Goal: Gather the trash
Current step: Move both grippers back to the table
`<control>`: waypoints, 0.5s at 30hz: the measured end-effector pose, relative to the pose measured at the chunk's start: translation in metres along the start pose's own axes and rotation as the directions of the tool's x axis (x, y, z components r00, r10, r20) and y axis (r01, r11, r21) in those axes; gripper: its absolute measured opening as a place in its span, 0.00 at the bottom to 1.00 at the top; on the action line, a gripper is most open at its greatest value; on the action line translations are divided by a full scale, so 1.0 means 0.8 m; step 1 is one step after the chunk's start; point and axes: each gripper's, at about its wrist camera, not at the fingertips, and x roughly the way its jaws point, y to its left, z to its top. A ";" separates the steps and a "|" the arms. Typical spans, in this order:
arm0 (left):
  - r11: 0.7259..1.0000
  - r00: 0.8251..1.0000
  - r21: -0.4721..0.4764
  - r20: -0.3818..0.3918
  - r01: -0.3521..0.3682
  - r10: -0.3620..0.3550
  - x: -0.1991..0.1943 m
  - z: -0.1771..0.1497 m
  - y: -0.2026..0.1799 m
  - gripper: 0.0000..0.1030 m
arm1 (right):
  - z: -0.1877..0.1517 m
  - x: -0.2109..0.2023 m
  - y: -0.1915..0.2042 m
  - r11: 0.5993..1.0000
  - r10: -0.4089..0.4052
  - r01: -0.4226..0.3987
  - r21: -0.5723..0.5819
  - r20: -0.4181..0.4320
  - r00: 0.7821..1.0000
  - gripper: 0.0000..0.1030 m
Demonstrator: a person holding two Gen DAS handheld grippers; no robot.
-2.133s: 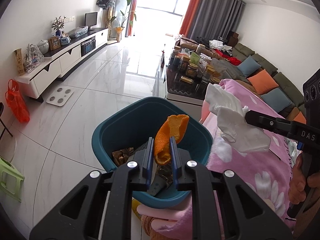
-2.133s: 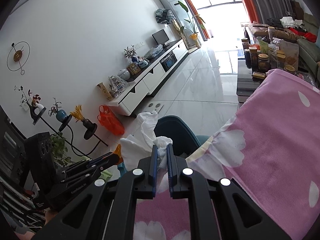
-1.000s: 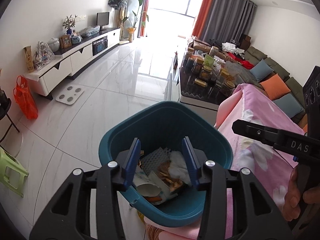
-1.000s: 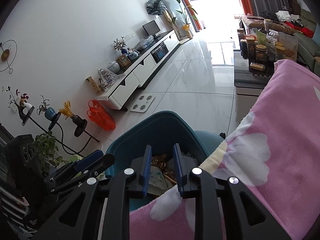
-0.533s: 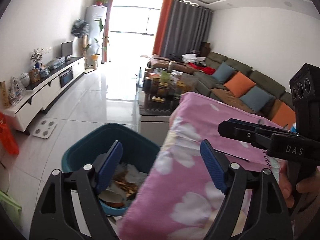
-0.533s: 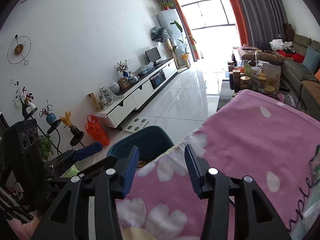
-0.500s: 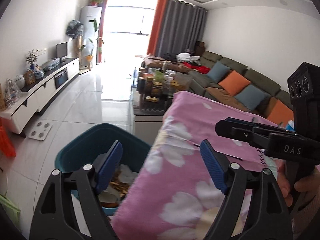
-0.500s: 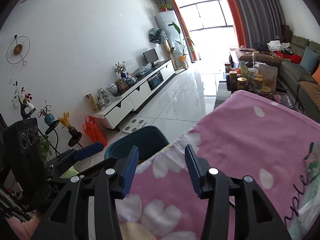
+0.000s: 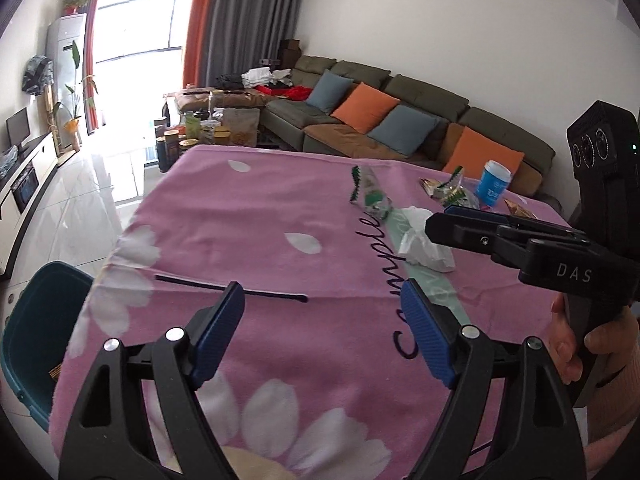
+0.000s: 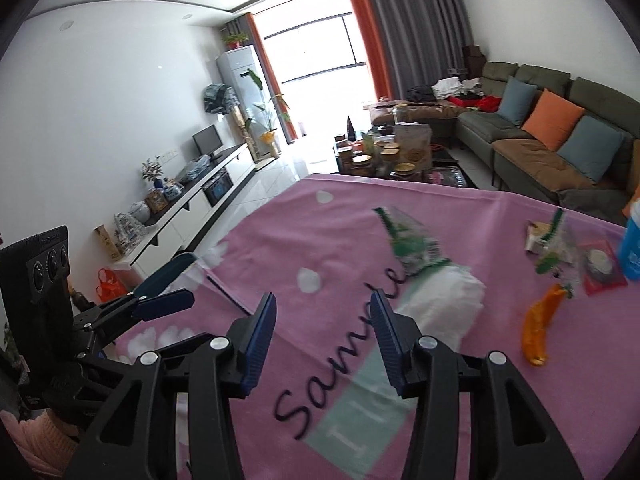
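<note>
My left gripper (image 9: 322, 300) stands open and empty above the pink blanket-covered table (image 9: 248, 232), near a thin black stick (image 9: 228, 290). The teal bin (image 9: 32, 320) sits on the floor past the table's left edge. My right gripper (image 10: 323, 304) is also open and empty, just left of a crumpled white tissue (image 10: 444, 296). Beyond lie a green-and-clear wrapper (image 10: 408, 240), an orange peel (image 10: 540, 328), small packets (image 10: 600, 266) and a blue cup (image 10: 632, 248). The left wrist view shows the tissue (image 9: 424, 244) under the right gripper (image 9: 438, 220).
A grey-green sofa (image 9: 400, 112) with orange and blue cushions runs behind the table. A low coffee table (image 10: 384, 160) crowded with jars stands beyond the far edge. A white TV cabinet (image 10: 188, 204) lines the left wall across shiny floor tiles.
Both grippers let their trash fall into the teal bin, opened wider, and swung right from over the bin to above the pink table.
</note>
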 end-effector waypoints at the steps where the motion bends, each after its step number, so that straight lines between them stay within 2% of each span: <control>1: 1.000 1.000 0.010 -0.012 0.009 -0.009 0.007 0.002 -0.007 0.77 | -0.002 -0.005 -0.014 1.000 -0.022 0.022 0.014 0.003 1.000 0.46; 5: 0.998 0.997 0.034 -0.052 0.054 -0.052 0.035 0.012 -0.028 0.76 | -0.001 -0.022 -0.072 0.988 -0.136 0.134 0.080 0.021 0.990 0.46; 9: 0.994 0.991 0.048 -0.102 0.094 -0.088 0.067 0.023 -0.051 0.75 | 0.007 -0.031 -0.123 0.964 -0.231 0.224 0.146 0.035 0.972 0.52; 15: 0.991 0.978 0.068 -0.184 0.112 -0.098 0.110 0.035 -0.078 0.72 | 0.022 -0.014 -0.168 0.938 -0.317 0.312 0.153 0.006 0.948 0.53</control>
